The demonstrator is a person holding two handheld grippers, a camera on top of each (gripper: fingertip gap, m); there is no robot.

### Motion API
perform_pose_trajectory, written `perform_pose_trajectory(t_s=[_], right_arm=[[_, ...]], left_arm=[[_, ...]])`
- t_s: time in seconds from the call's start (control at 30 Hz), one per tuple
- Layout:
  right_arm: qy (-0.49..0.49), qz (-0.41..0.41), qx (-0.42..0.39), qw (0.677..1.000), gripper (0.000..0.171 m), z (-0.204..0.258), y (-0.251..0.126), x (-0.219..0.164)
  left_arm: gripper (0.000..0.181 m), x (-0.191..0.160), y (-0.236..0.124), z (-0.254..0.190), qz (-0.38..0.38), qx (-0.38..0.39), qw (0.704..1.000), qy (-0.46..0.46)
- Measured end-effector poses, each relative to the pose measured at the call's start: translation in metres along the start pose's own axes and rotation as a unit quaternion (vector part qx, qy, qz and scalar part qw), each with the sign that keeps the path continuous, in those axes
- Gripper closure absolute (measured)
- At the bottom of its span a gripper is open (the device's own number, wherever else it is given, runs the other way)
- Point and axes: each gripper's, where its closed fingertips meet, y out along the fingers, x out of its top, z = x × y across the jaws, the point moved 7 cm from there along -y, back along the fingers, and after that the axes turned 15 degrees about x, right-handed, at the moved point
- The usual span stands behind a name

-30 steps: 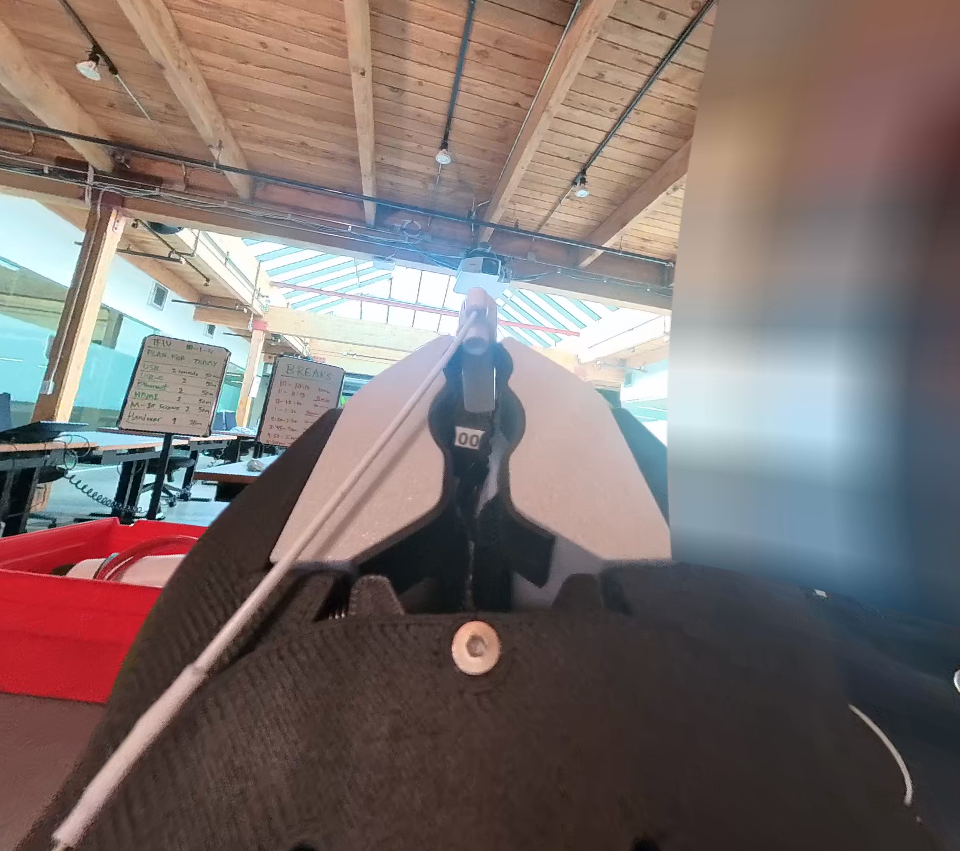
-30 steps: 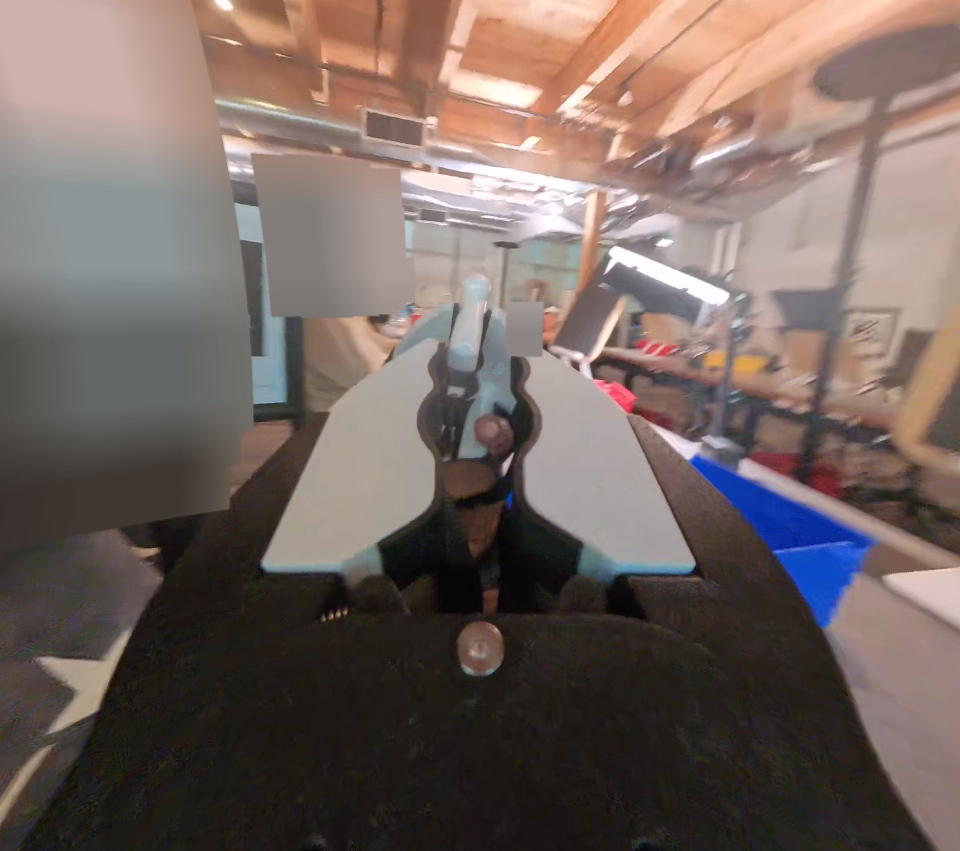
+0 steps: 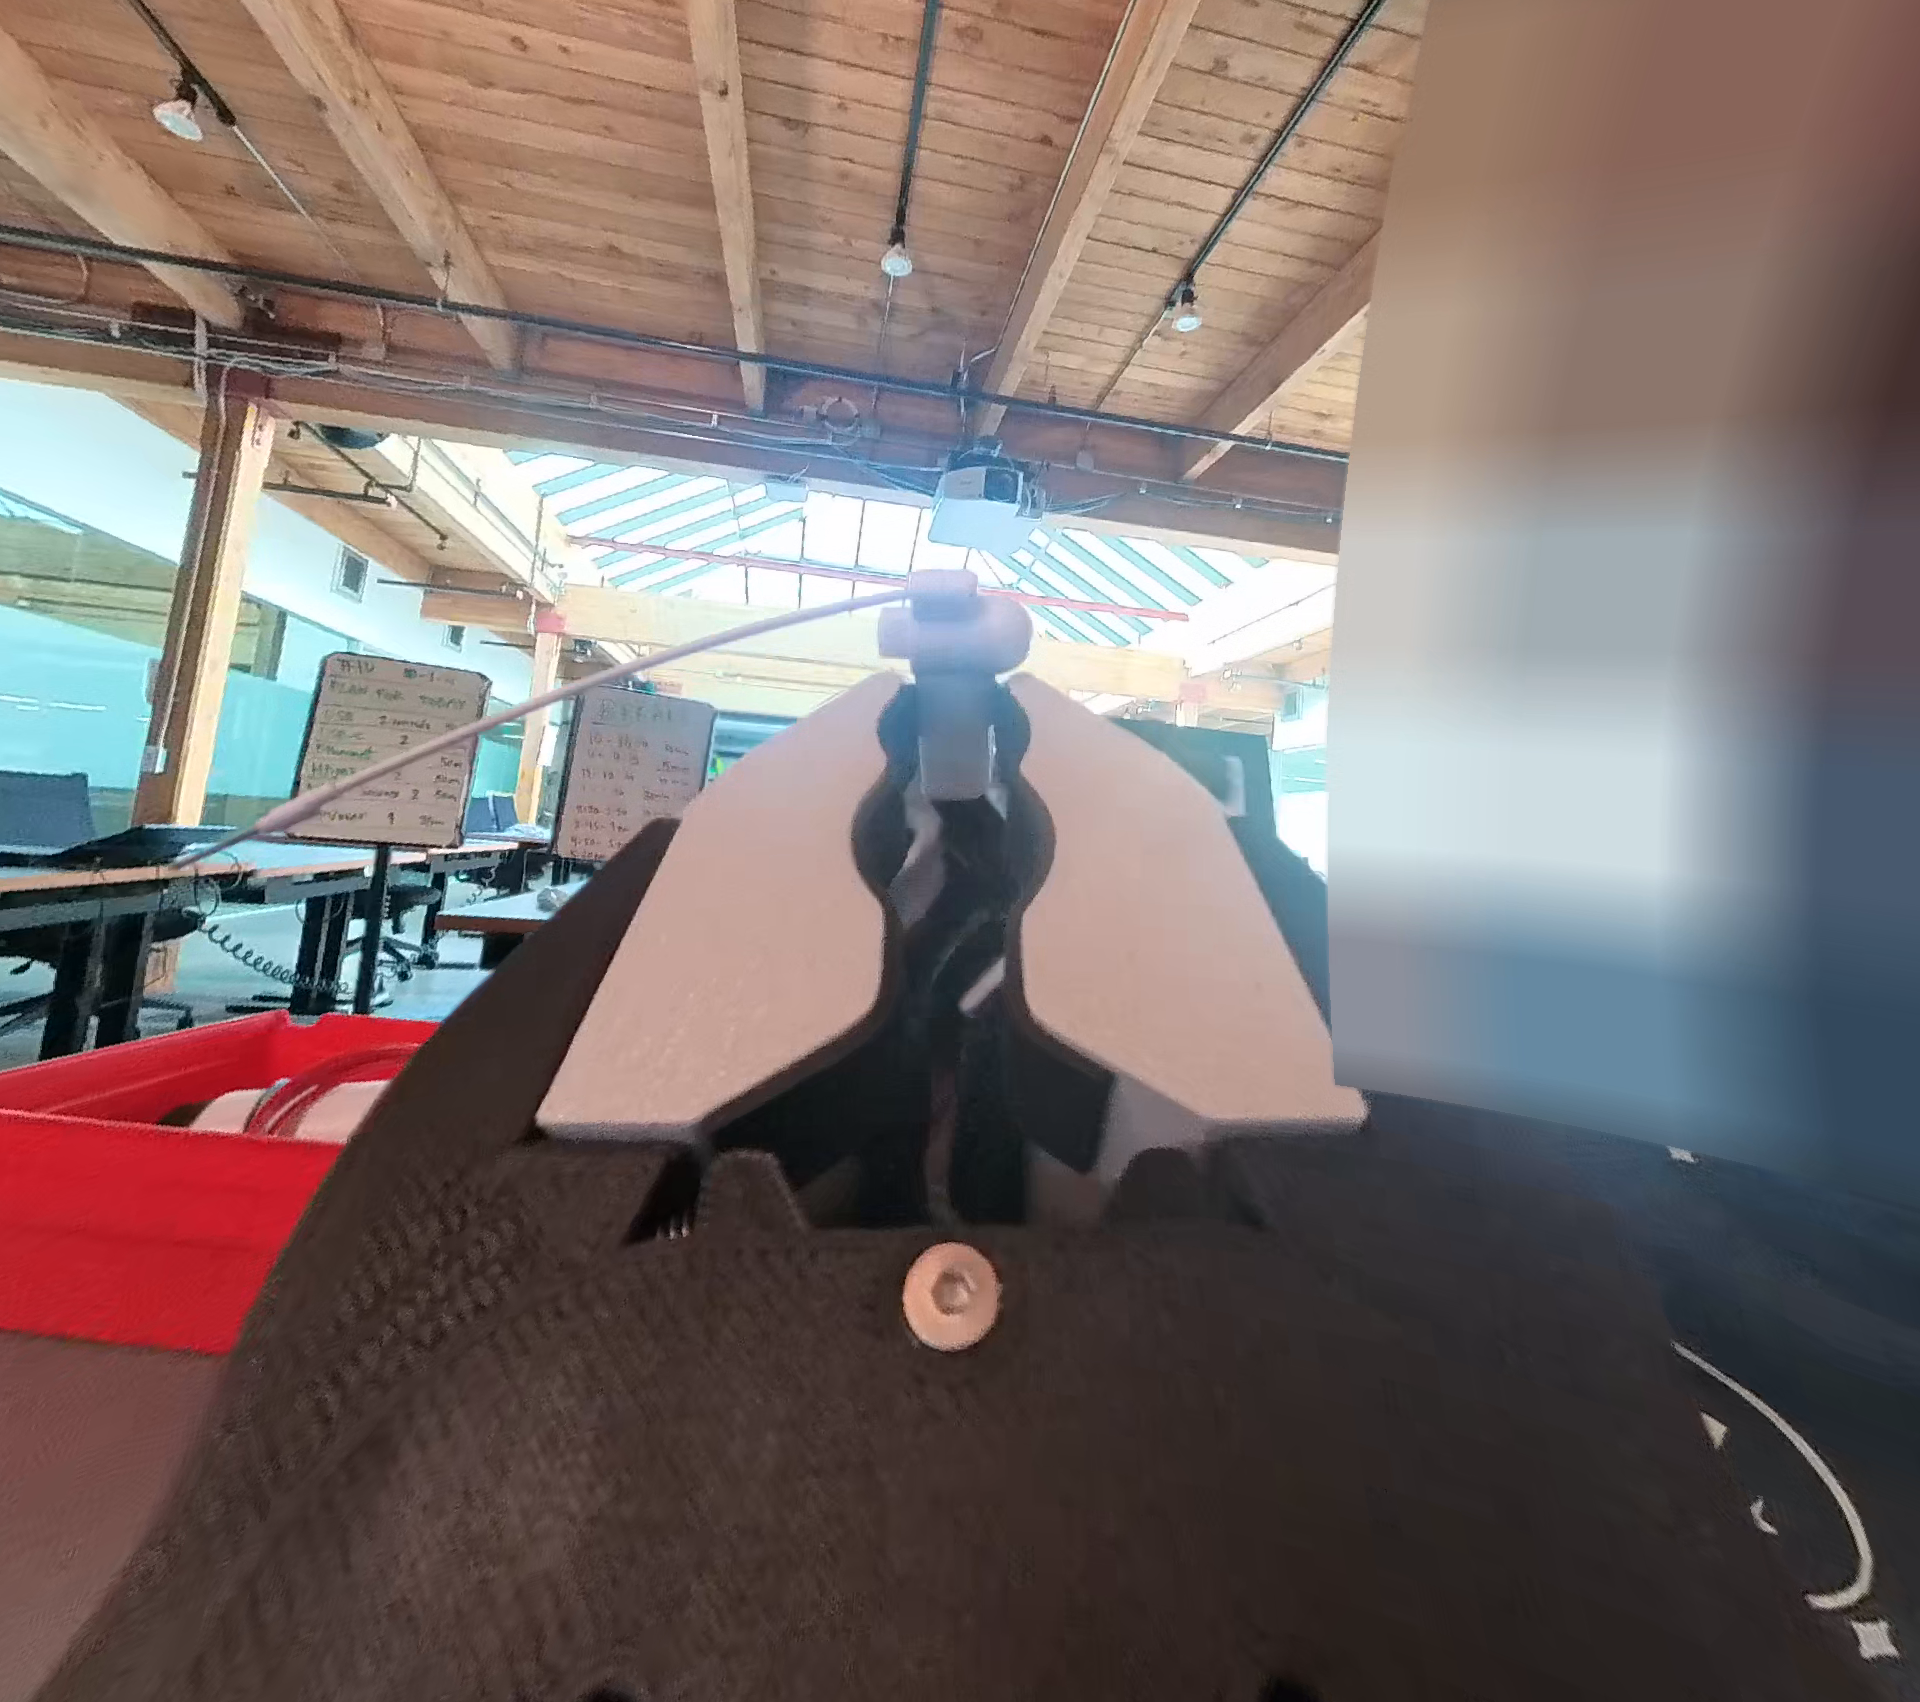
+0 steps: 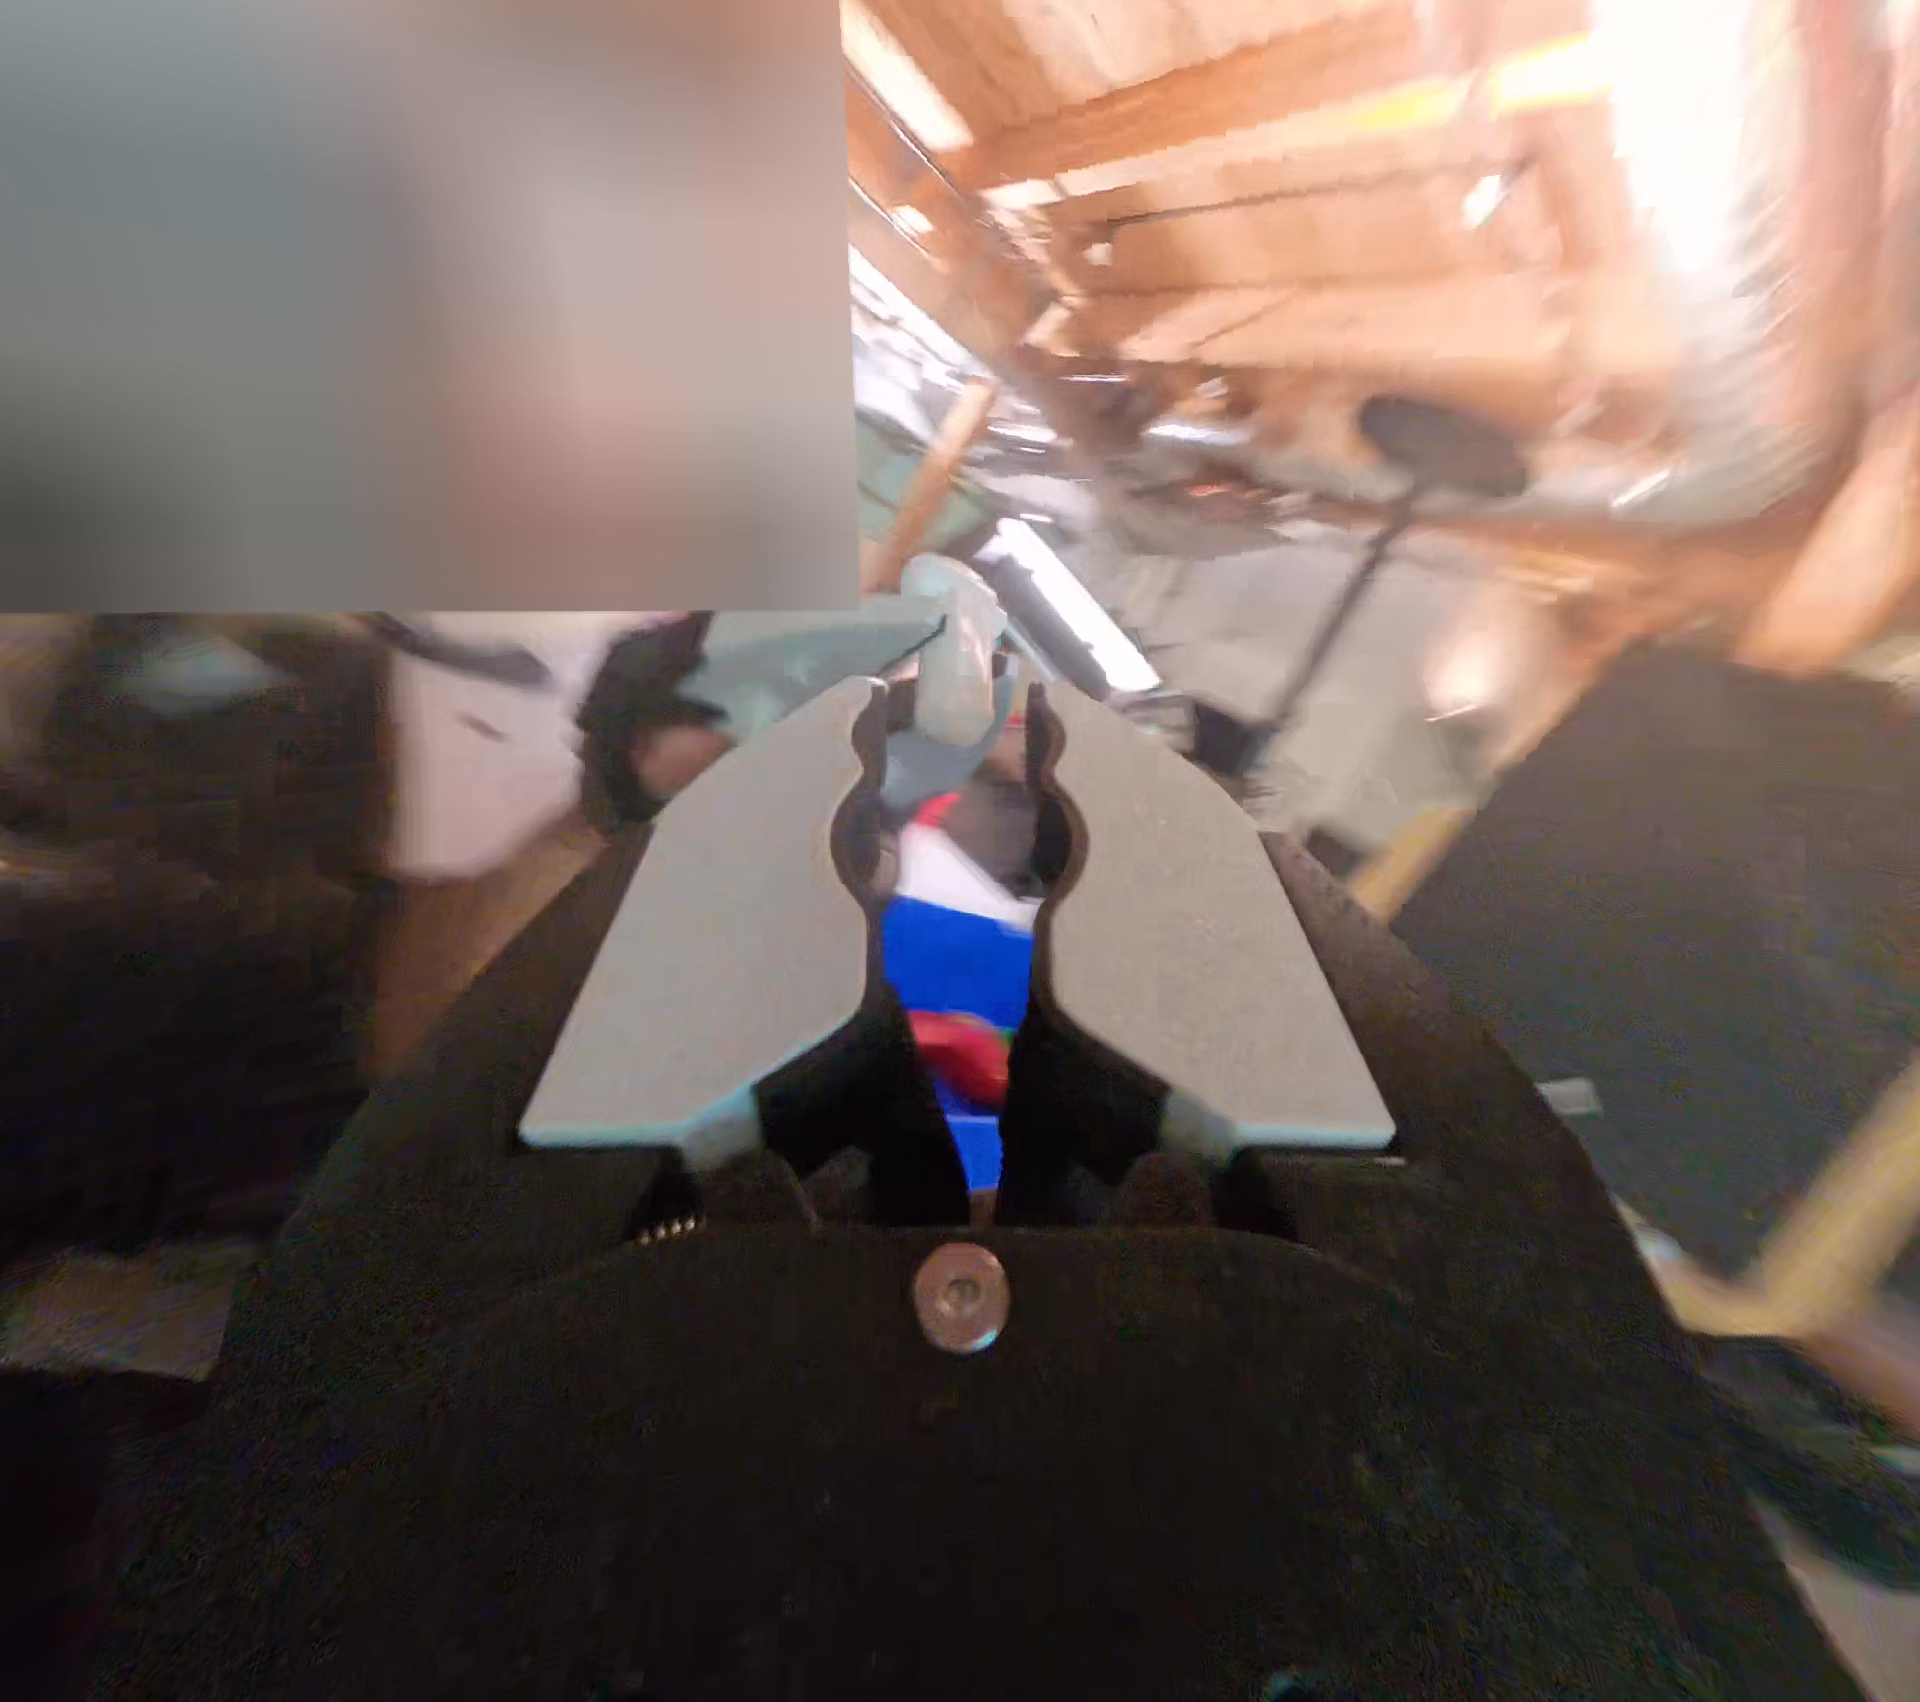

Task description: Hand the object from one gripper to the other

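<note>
Timber-ceilinged workshop; red bin low left. Left gripper clamped on white cable plug, thin lead trailing left. Right gripper parted around it. Likely light, limp; grasp the rigid plug.

Bright skylit left view stays sharp; right view smears, with glare top-right.

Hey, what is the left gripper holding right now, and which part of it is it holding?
The left gripper is shut on a pale plug, pinched by its body; its thin cable trails off to the left.
</note>
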Motion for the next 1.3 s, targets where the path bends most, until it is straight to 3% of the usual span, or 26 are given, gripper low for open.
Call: perform_pose_trajectory(t_s=[0.07, 0.13, 0.33, 0.47, 0.57, 0.73, 0.97, 1.07, 1.17, 1.23, 1.3], right_arm=[[0.15, -0.061, 0.05, 0.986, 0.146, -0.006, -0.002, -0.002], [0.231, -0.082, 0.079, 0.966, 0.146, -0.01, -0.001, -0.008], [0.25, -0.089, 0.089, 0.96, 0.158, -0.009, 0.001, -0.011], [0.153, -0.055, 0.057, 0.985, 0.158, -0.008, -0.001, -0.007], [-0.03, 0.016, -0.017, 0.999, 0.158, -0.006, -0.003, -0.003], [-0.274, 0.125, -0.093, 0.949, 0.158, 0.005, -0.002, 0.003], [-0.372, 0.179, -0.104, 0.905, 0.158, 0.014, 0.004, -0.002], [-0.281, 0.133, -0.083, 0.947, 0.157, 0.013, 0.003, 0.001], [-0.077, 0.028, -0.028, 0.996, 0.155, 0.006, 0.0, 0.006], [0.083, -0.04, 0.022, 0.996, 0.152, -0.001, -0.002, 0.006], [0.202, -0.083, 0.059, 0.974, 0.151, -0.008, -0.004, 0.002]], left_arm=[[0.168, 0.0, 0.0, 0.0, -0.001, 0.0, 1.0, 0.005], [0.168, 0.0, 0.0, -0.001, 0.0, -0.001, 1.0, 0.01], [0.168, -0.003, 0.001, -0.001, 0.007, 0.003, 1.0, 0.018], [0.167, -0.003, 0.001, 0.0, 0.009, 0.02, 1.0, 0.02], [0.164, -0.003, 0.002, 0.002, 0.013, 0.035, 0.999, 0.017], [0.161, -0.004, 0.003, 0.004, 0.022, 0.047, 0.999, 0.004], [0.168, -0.004, 0.003, 0.0, 0.025, 0.022, 0.999, -0.006], [0.17, -0.003, 0.003, -0.001, 0.028, 0.004, 0.999, -0.022], [0.17, -0.001, 0.002, -0.004, 0.019, 0.002, 1.0, -0.016], [0.17, 0.0, 0.001, -0.003, 0.013, 0.005, 1.0, -0.006], [0.17, 0.001, 0.001, -0.002, 0.012, 0.007, 1.0, -0.006]])
